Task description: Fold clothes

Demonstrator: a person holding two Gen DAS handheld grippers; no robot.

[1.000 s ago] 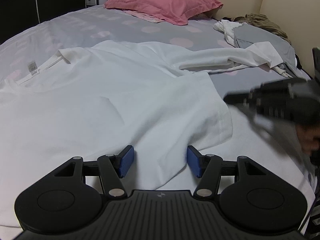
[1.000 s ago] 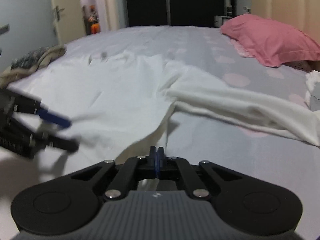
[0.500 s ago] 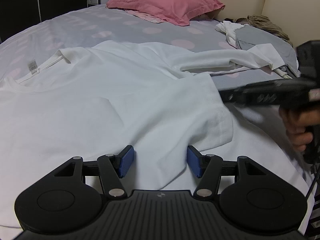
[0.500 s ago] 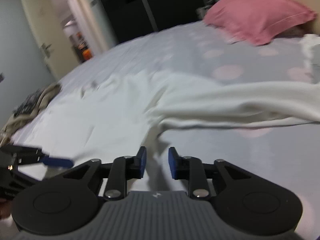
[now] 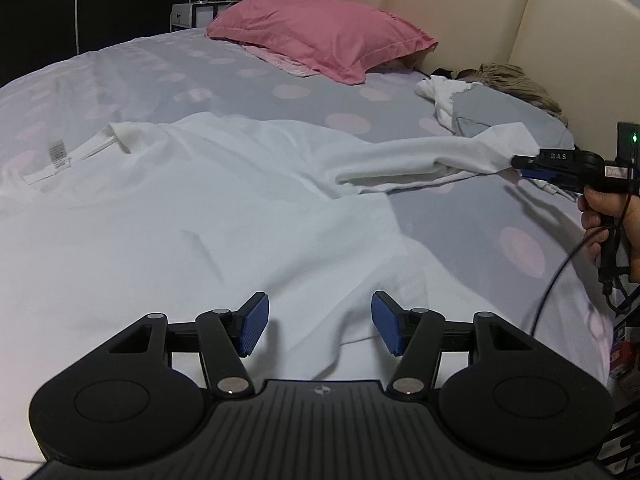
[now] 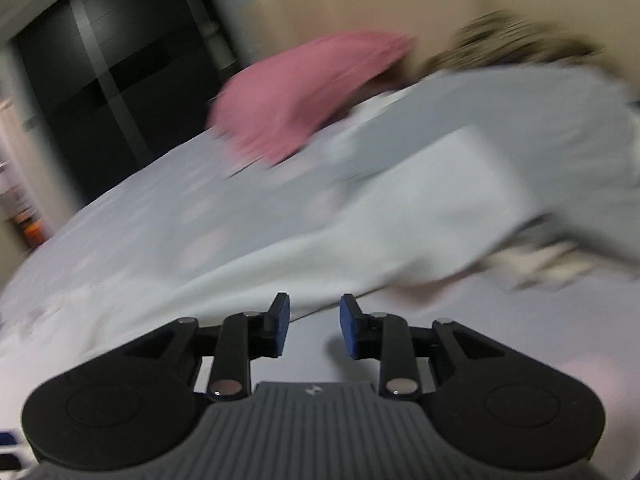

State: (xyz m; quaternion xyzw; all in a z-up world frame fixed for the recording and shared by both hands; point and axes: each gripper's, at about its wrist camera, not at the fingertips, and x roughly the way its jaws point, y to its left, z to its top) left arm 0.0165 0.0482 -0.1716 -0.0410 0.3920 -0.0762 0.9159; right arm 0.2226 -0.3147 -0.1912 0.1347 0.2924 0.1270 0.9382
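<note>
A white long-sleeved shirt (image 5: 200,216) lies spread on the bed, collar and label at the left, one sleeve (image 5: 432,156) stretched to the right. My left gripper (image 5: 318,330) is open and empty, low over the shirt's near hem. My right gripper (image 6: 311,324) is open and empty, just above the sheet beside the sleeve (image 6: 380,220); that view is blurred. In the left wrist view the right gripper (image 5: 528,166) sits at the sleeve's cuff end.
A pink pillow (image 5: 324,40) lies at the head of the bed. A heap of grey, white and tan clothes (image 5: 500,96) lies by the beige headboard (image 5: 460,4). The polka-dot sheet (image 5: 480,232) shows at the right, near the bed's edge.
My right gripper has opened, let go of the shirt's side edge and swung right to the sleeve's cuff end. My left gripper has stayed open in place.
</note>
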